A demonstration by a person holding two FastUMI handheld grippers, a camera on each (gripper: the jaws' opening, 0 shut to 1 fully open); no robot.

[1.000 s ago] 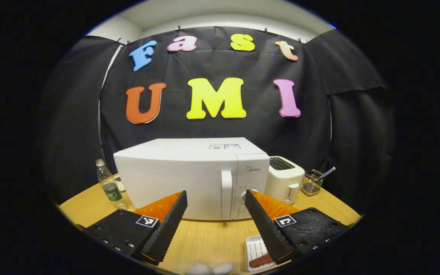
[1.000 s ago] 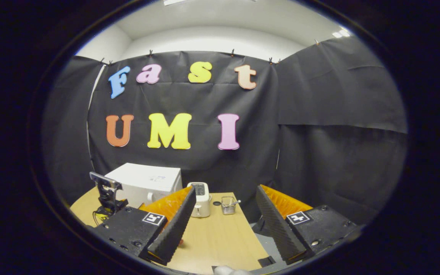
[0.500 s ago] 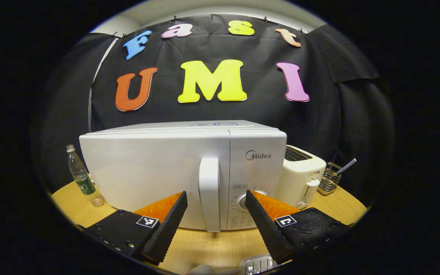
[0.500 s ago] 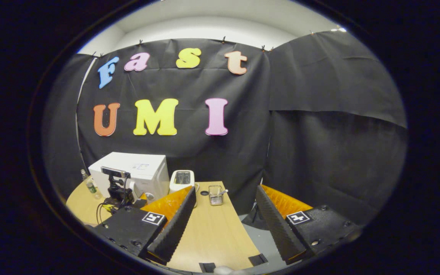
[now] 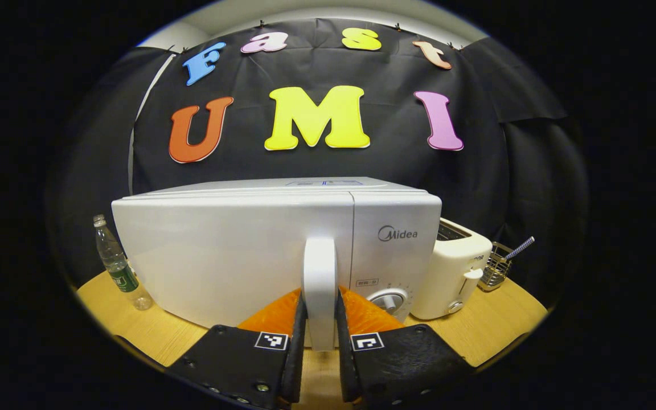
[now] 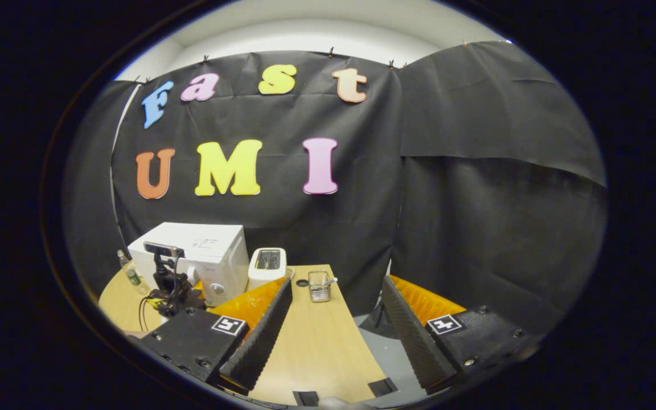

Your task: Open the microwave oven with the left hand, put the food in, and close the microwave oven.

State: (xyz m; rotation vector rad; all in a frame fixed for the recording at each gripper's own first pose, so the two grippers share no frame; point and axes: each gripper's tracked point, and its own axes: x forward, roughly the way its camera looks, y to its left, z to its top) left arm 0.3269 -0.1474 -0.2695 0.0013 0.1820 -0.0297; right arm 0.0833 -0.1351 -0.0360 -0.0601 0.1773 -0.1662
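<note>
Left gripper view | my left gripper point(image 5: 320, 319) clamps upright door handle point(image 5: 319, 285) (microwave point(image 5: 237, 256) unopened) | right gripper point(image 6: 333, 324) spread, empty

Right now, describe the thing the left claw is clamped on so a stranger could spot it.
Find the big white box-shaped microwave oven on the wooden table. On its front, between door and dial panel, stands a white upright bar handle; it alone juts out, pinched by the left claw.

microwave point(image 5: 237, 256) lower front hidden behind claw point(image 5: 320, 319); bottle point(image 5: 116, 267) label unreadable; food hidden
</note>
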